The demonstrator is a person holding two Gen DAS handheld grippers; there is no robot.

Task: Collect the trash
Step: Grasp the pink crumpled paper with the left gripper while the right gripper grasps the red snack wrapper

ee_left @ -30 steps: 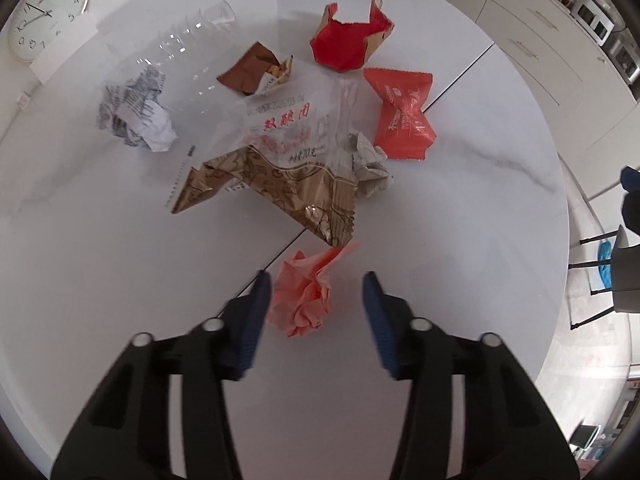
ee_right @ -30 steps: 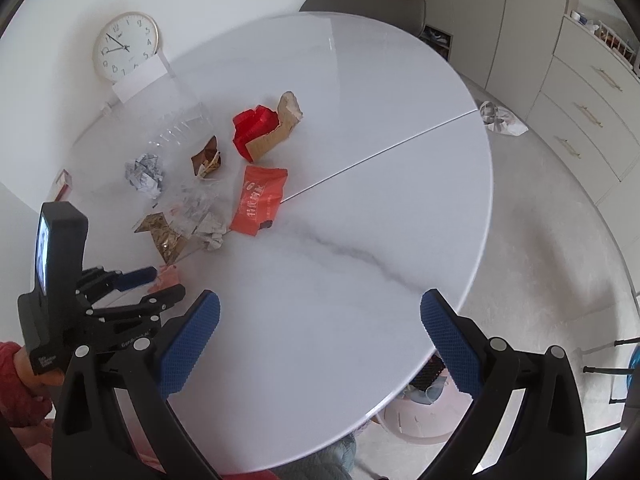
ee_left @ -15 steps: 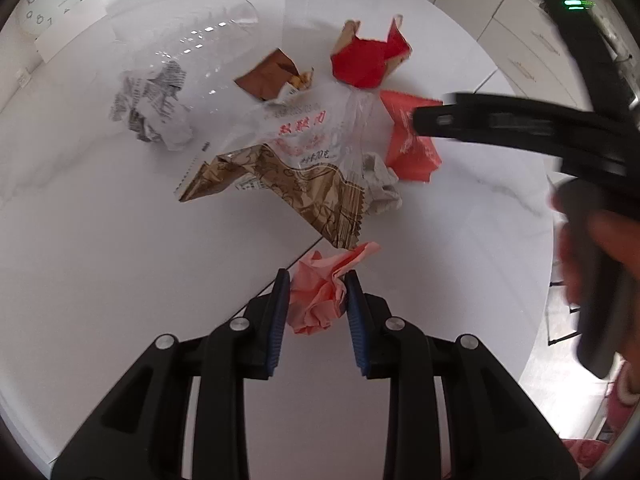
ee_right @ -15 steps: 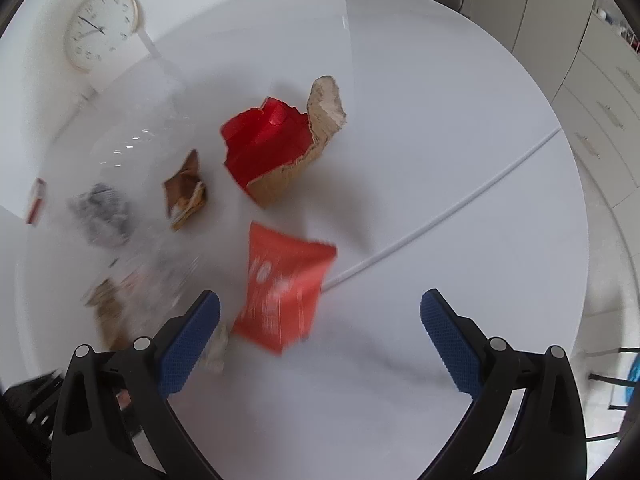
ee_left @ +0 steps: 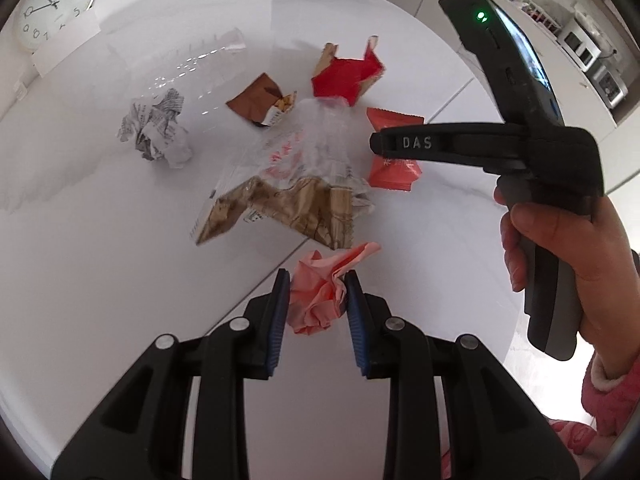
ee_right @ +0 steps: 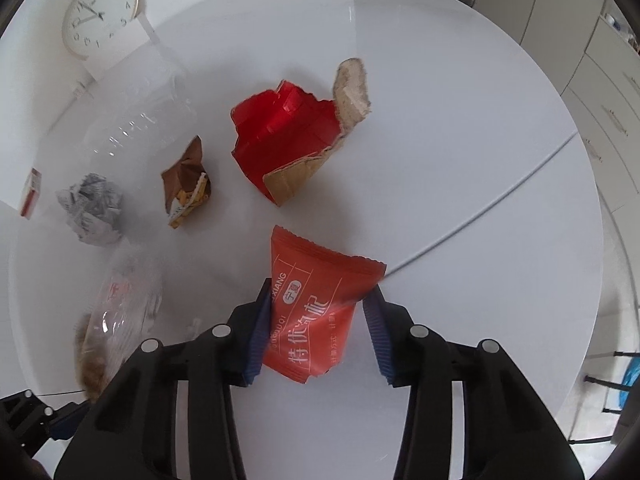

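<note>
The left gripper (ee_left: 316, 312) fills the lower frame of its own view: black plastic arms with round silver screws, ending in ribbed blue fingers (ee_left: 279, 320). The right gripper (ee_right: 318, 336) is built alike. At the right of the left wrist view, its black body bears raised letters "DAS", a green light, and a grey handle. A fluffy pink sleeve (ee_left: 612, 400) shows at the lower right.

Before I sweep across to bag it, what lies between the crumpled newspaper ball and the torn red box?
A brown snack wrapper lies between the newspaper ball and the red box, apart from both; the right wrist view shows it.
</note>
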